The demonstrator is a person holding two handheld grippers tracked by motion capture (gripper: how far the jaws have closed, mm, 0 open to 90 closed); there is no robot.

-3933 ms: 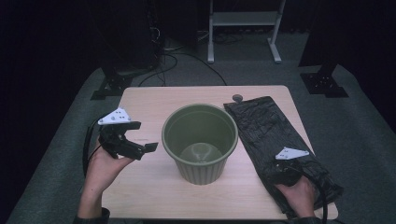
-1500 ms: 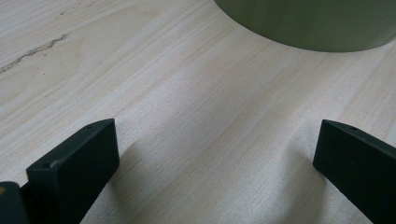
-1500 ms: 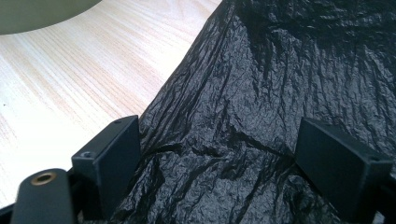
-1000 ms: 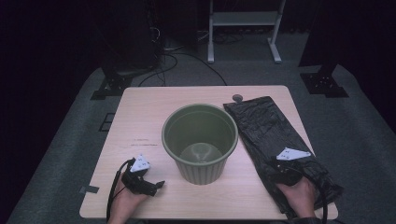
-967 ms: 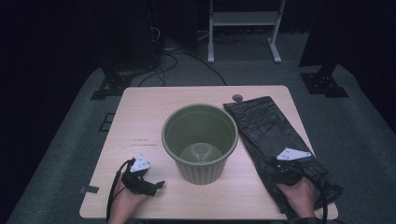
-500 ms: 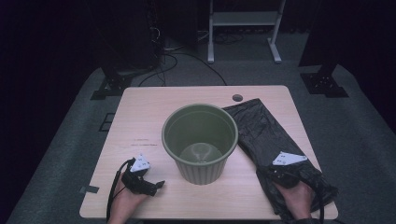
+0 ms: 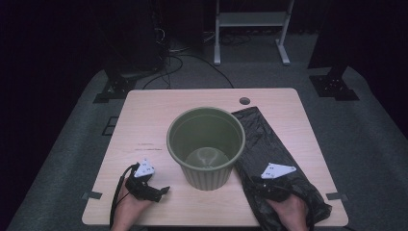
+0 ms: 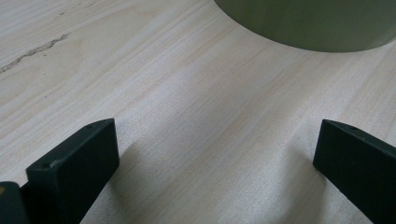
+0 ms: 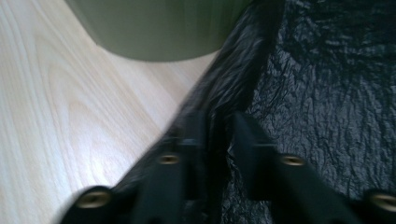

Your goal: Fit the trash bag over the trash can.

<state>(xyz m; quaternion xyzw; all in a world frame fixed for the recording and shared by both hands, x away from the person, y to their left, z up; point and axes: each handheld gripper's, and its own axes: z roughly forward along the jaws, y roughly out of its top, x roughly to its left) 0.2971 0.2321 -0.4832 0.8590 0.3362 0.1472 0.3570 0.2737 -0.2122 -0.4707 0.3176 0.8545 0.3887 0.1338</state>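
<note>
2 grippers: I had one in each hand at the near edge of the table (image 7: 144, 120), with the green bin (image 7: 206, 144) standing mid-table between them.
Step in hand: I judged it to be lifting the black bin bag (image 7: 269, 149) off the table so it could go into the bin.
Bag position: it lay flat along the right side of the table, from near the far edge down to the near right corner, its left edge touching the bin's base.
Right gripper (image 9: 219, 128): its jaws were pinched almost together on a raised fold at the bag's left edge, near the near edge of the table; the film stood up as a dark ridge between them. The right gripper view was a little blurred, so I could not tell how deep the fold sat.
Left gripper (image 8: 212, 149): its jaws were spread wide and held nothing. They rested low over bare wood near the near left corner, just beside the bin wall and apart from it.
Doing it well: I wanted only 1 layer of film in the pinch, so the mouth could open later; a pinch through both layers would keep it sealed.
Lift: I meant to raise it slowly and away from the bin, since the film touched the base and could drag it.
Left's job: it was free to steady the bin or take the opposite lip.
</note>
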